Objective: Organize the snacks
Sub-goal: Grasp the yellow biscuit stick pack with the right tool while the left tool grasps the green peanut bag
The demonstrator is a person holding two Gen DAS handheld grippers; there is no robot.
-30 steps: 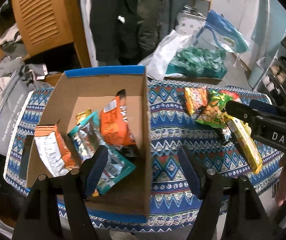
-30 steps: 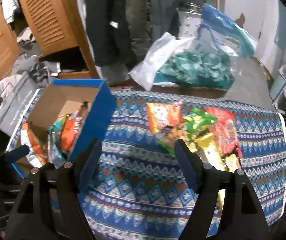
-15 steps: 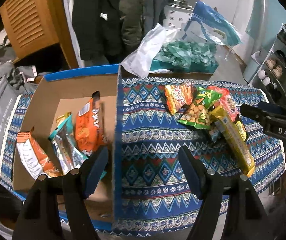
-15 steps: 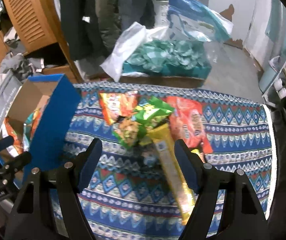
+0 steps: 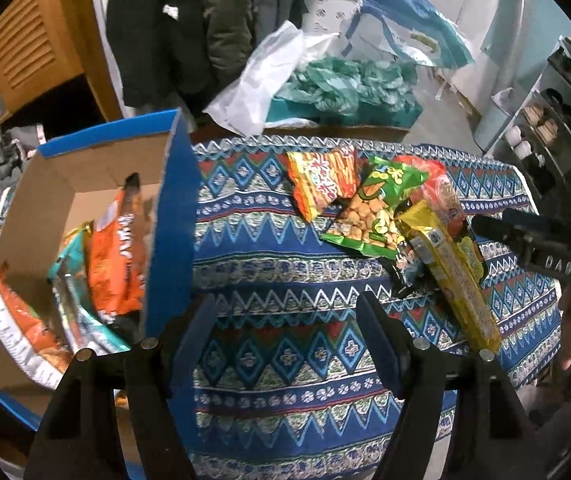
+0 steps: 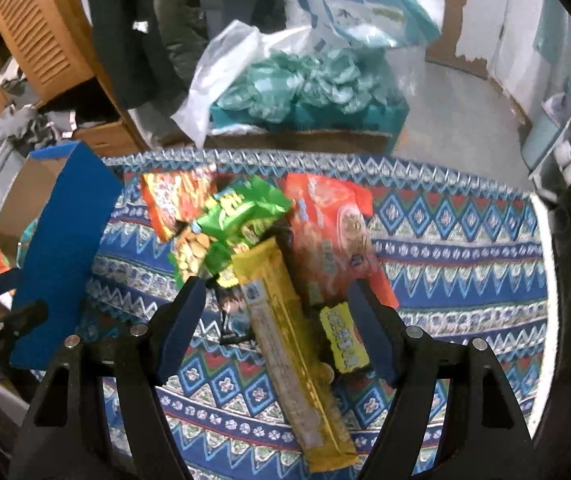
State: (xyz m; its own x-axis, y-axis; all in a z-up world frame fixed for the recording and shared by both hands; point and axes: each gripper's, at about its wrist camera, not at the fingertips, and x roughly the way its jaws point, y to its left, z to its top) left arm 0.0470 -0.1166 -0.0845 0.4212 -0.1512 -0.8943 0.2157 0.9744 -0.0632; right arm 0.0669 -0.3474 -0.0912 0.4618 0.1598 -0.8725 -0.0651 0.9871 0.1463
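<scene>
Several packets lie in the box at the worktop's left edge. The left gripper hangs wide and empty over bare cloth beside it. Toward the right edge sit the snacks, piled; the right gripper, wide and empty, straddles the yellow pack.

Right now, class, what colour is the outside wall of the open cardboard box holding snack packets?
Blue; the open cardboard box shows its blue outer wall best in the right wrist view.
</scene>
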